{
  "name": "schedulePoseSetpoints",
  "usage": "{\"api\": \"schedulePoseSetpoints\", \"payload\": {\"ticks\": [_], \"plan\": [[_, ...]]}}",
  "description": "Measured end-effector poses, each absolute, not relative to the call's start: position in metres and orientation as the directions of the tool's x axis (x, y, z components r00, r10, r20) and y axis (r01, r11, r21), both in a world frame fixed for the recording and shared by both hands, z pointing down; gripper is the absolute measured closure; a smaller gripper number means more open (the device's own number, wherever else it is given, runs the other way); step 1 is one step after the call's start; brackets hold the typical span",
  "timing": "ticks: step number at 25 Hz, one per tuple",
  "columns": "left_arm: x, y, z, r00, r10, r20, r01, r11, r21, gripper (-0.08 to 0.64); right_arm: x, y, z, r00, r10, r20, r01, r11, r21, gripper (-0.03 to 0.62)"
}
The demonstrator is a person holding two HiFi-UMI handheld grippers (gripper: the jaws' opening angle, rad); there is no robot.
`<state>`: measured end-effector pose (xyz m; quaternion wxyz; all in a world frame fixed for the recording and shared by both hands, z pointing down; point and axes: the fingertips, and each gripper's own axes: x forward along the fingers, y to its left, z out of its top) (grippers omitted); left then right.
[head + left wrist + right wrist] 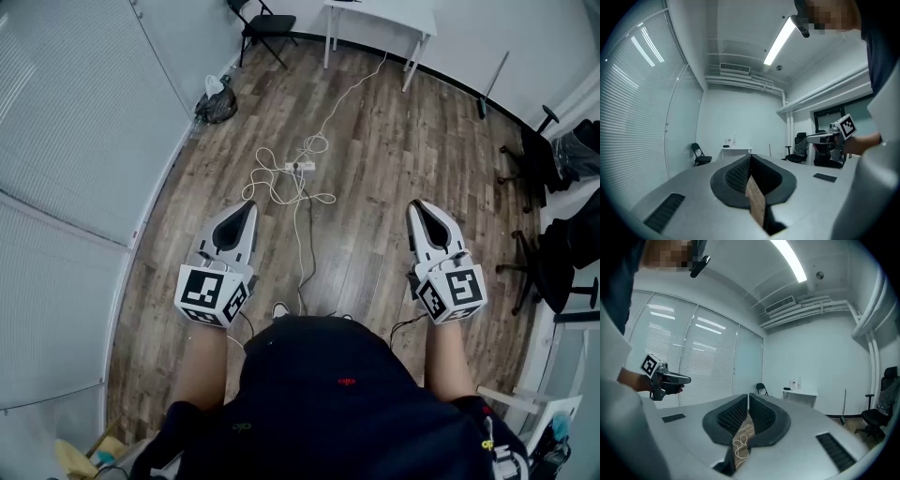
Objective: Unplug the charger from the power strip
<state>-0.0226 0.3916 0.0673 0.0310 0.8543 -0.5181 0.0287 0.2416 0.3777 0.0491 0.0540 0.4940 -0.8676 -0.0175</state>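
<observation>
On the wood floor [394, 159], one power strip [300, 167], left tongs [246, 204] and right tongs [419, 204] both closed, empty

- The floor [375, 169] looked like brown wood planks, grainy with a faint sheen.
- The left gripper [247, 206] and right gripper [418, 206] had matt grey plastic shells; their pads [736, 177] were black and finely ribbed.
- The power strip [300, 166] and cords [298, 234] looked like smooth white plastic.
- The bag [216, 103] was crinkled, glossy plastic.

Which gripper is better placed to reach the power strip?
Probably the left gripper: in the head view the power strip on the floor lies nearer to it than to the right gripper. Both are shut, empty and far from it.
</observation>
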Motion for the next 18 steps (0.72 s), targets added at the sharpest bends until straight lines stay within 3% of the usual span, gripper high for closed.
{"api": "schedulePoseSetpoints", "payload": {"ticks": [18], "plan": [[-0.012,0.392,0.065,0.488,-0.867,0.103,-0.872,-0.489,0.021,0.540,0.238,0.372,0.059,-0.534,-0.841,0.091,-0.843,0.537,0.017,0.560]]}}
